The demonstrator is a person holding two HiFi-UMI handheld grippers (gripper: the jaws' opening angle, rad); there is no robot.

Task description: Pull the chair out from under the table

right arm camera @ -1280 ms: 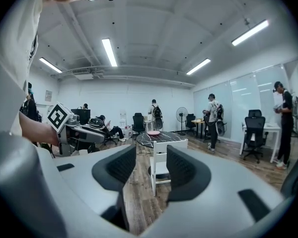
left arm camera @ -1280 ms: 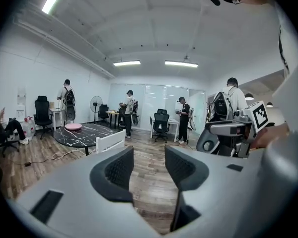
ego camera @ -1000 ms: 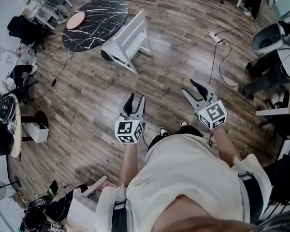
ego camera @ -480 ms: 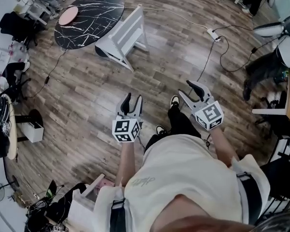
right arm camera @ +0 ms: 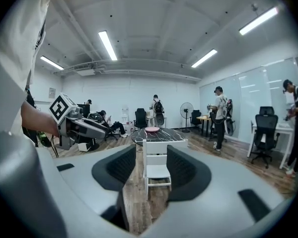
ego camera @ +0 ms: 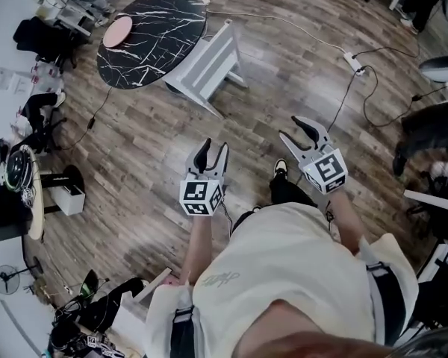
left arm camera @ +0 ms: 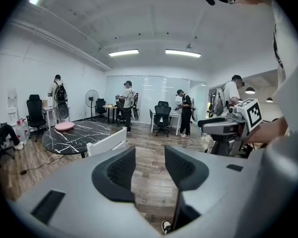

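On the wooden floor point(ego camera: 134, 148), a white chair point(ego camera: 209, 66) stands close against the edge of a round black desk point(ego camera: 153, 13) with white lines on its top. From above I cannot tell if any of the chair sits under the desk. A pink plate point(ego camera: 118, 32) lies on the far side of the desk. The person stands well apart from the chair and holds both tools out in front, low over the floor. The left gripper point(ego camera: 211, 149) has its jaws a little apart, and only bare floor shows between them. The right gripper point(ego camera: 299, 131) has its jaws wide apart and grips nothing. In the right gripper view the chair shows far off through the gap between the jaws. A white power strip point(ego camera: 352, 61) with a thin cable lies on the floor to the right. Other people stand at desks far back in the room.
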